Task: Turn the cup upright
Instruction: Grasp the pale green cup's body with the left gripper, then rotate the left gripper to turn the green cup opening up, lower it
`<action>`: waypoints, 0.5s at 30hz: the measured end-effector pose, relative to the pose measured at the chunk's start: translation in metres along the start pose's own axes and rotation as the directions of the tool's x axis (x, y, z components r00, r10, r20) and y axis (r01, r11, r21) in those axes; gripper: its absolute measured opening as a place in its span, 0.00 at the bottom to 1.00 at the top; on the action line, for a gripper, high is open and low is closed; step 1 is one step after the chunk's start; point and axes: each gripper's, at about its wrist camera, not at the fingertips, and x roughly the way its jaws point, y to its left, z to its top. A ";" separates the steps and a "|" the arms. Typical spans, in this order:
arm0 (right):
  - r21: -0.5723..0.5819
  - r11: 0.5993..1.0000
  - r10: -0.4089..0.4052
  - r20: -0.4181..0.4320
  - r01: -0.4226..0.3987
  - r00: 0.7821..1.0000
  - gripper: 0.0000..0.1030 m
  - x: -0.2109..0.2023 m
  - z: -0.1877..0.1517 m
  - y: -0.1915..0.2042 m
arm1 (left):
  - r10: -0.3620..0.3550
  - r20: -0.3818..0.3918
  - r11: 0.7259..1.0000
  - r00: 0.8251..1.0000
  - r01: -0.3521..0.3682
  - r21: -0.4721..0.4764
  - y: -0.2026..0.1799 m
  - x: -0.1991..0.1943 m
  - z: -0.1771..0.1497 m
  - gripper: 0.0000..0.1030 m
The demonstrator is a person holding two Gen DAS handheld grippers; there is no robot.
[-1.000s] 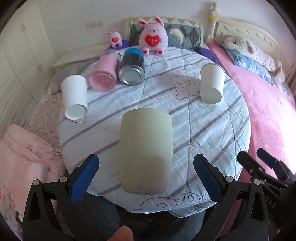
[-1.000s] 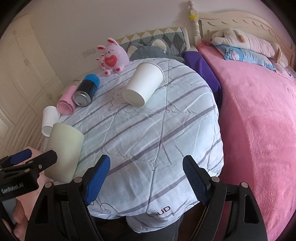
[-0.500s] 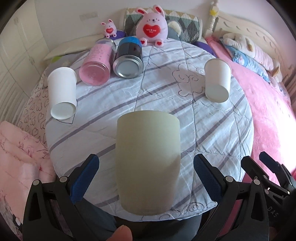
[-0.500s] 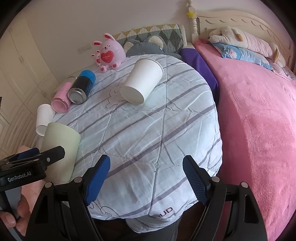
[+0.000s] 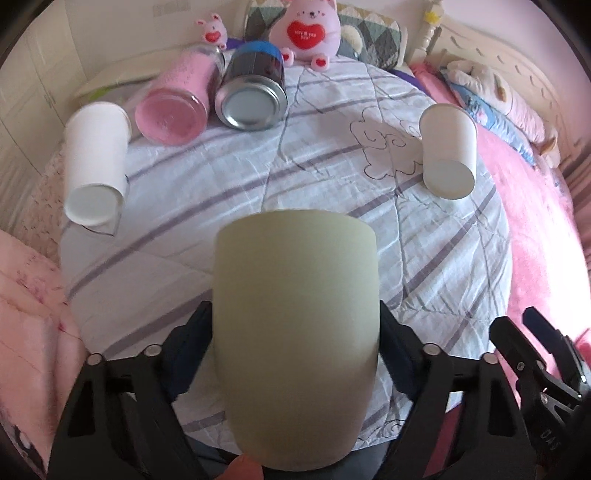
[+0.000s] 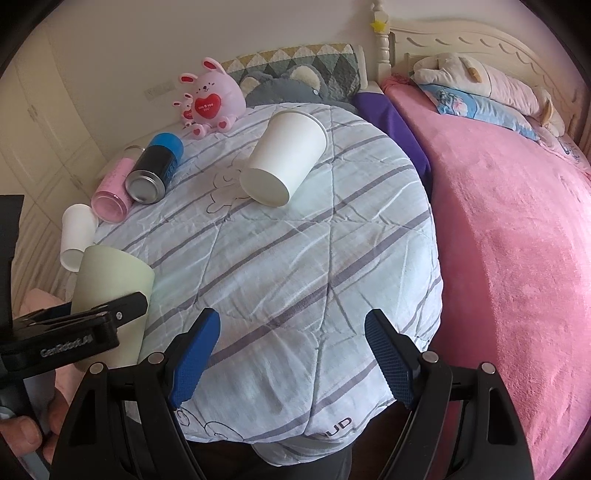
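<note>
A pale green cup lies on its side on the striped quilt, its closed base toward the camera. My left gripper is shut on it, blue pads pressed on both flanks; the cup and the left gripper also show at the left edge of the right wrist view. My right gripper is open and empty above the near edge of the round quilt-covered table. Its fingers show at the lower right of the left wrist view.
Two white paper cups lie on their sides, one left and one right. A pink bottle and a dark can lie at the back, by a pink plush rabbit. A pink bed is to the right.
My left gripper moved forward around the green cup and closed on its sides. The right gripper stayed open and nearly still.
</note>
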 end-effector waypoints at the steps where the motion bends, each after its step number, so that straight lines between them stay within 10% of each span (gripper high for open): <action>1: -0.001 1.000 -0.002 0.001 0.002 1.000 0.79 0.000 0.000 0.001 | -0.010 0.000 1.000 1.000 0.010 0.000 0.000 0.000 0.000 0.77; 9: -0.001 1.000 -0.017 0.011 0.017 1.000 0.79 -0.009 -0.004 0.006 | -0.037 0.023 0.999 0.999 0.036 0.029 0.001 -0.006 -0.001 0.77; 15: 0.016 0.999 -0.037 0.028 0.036 0.999 0.79 -0.022 -0.010 0.004 | -0.040 0.184 0.994 0.982 0.021 0.108 -0.006 -0.037 0.003 0.77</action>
